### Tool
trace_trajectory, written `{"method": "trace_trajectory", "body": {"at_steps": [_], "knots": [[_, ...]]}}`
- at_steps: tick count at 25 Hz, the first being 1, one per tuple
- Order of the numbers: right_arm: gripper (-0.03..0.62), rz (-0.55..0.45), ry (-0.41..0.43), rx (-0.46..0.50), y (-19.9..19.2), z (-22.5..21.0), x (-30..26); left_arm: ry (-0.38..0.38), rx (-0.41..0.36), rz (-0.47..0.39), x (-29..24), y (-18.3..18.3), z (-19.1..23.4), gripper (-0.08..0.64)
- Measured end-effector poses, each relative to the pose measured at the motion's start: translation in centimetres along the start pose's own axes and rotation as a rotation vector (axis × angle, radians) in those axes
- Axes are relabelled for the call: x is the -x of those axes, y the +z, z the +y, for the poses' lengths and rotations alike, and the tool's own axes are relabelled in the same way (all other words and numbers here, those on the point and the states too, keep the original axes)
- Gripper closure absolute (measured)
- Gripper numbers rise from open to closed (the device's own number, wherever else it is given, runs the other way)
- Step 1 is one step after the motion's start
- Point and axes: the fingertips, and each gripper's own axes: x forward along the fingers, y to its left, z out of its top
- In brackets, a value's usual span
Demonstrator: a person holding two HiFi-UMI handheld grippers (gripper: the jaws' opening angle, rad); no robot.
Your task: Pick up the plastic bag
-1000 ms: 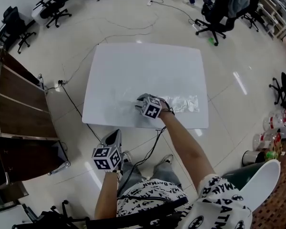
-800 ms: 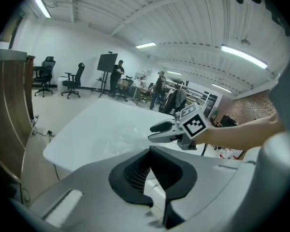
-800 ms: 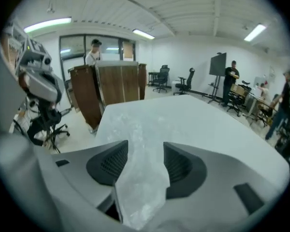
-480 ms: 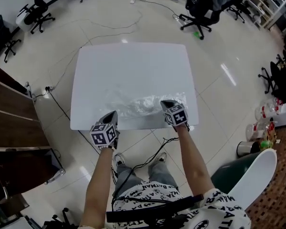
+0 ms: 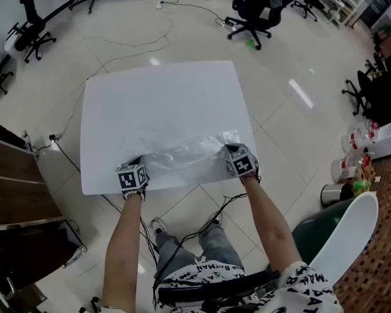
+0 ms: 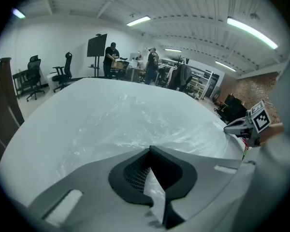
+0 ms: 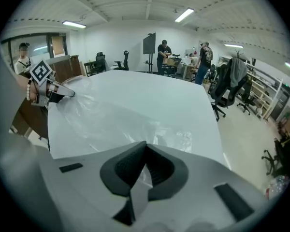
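Note:
A clear plastic bag [image 5: 182,155] lies spread along the near edge of the white table [image 5: 163,103]. My left gripper [image 5: 134,165] holds the bag's left end and my right gripper [image 5: 233,154] holds its right end. In the left gripper view the jaws are shut with a fold of the bag [image 6: 154,190] pinched between them, and the film [image 6: 135,124] stretches ahead. In the right gripper view the jaws are likewise shut on a strip of the bag [image 7: 141,180], and the other gripper [image 7: 47,87] shows at far left.
Office chairs [image 5: 253,8] stand beyond the table's far side, and cables [image 5: 127,44] trail on the tiled floor. A dark wooden cabinet [image 5: 13,201] is at the left. Bottles and a bin [image 5: 352,175] sit on the floor at the right. People [image 7: 164,57] stand far off.
My right gripper moved from the bag's middle to its right end and shut on it. My left gripper came up from below the table edge and took the left end. The bag is now stretched out.

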Motion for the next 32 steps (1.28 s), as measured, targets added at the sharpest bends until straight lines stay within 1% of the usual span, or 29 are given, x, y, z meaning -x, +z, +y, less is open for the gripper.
{"method": "trace_trajectory", "body": {"at_steps": [4,7,9,10,12,14,16,18,20,23,26,29,32], "knots": [[0.581,-0.001,-0.024,-0.051,-0.6,-0.7,-0.3,0.023,-0.010,0.017,-0.1,0.1,0.9,0.558],[0.580,-0.002,-0.006,-0.099,-0.5,-0.6,-0.3,0.021,0.002,0.016,-0.1,0.3,0.7,0.558],[0.576,-0.050,0.005,-0.101,0.4,-0.5,0.5,-0.020,0.012,-0.045,1.0,1.4,-0.3,0.558],[0.577,-0.088,0.003,-0.105,1.0,-0.5,1.5,-0.044,0.010,-0.094,2.1,2.3,-1.0,0.558],[0.578,-0.176,-0.001,-0.144,2.9,-0.5,3.9,-0.078,0.006,-0.197,5.2,4.3,-2.0,0.558],[0.581,-0.274,0.013,-0.205,5.4,-0.1,6.4,-0.093,0.024,-0.297,8.7,6.3,-2.5,0.558],[0.581,-0.362,0.042,-0.251,7.8,1.0,9.2,-0.089,0.058,-0.368,12.0,7.5,-2.8,0.558],[0.581,-0.421,0.067,-0.262,9.7,2.4,11.8,-0.078,0.080,-0.402,14.6,7.8,-3.3,0.558],[0.580,-0.459,0.079,-0.247,10.9,4.0,14.2,-0.079,0.078,-0.414,16.6,7.4,-4.4,0.558],[0.580,-0.514,0.094,-0.221,12.1,7.0,17.3,-0.109,0.051,-0.413,18.7,6.1,-6.4,0.558],[0.580,-0.564,0.127,-0.207,13.3,10.2,20.1,-0.132,0.039,-0.434,20.8,5.5,-8.0,0.558],[0.580,-0.590,0.148,-0.220,13.7,12.6,22.6,-0.165,0.046,-0.482,23.1,6.0,-9.8,0.558],[0.580,-0.614,0.147,-0.240,13.9,14.0,24.2,-0.194,0.014,-0.516,24.8,7.0,-11.8,0.558]]}}
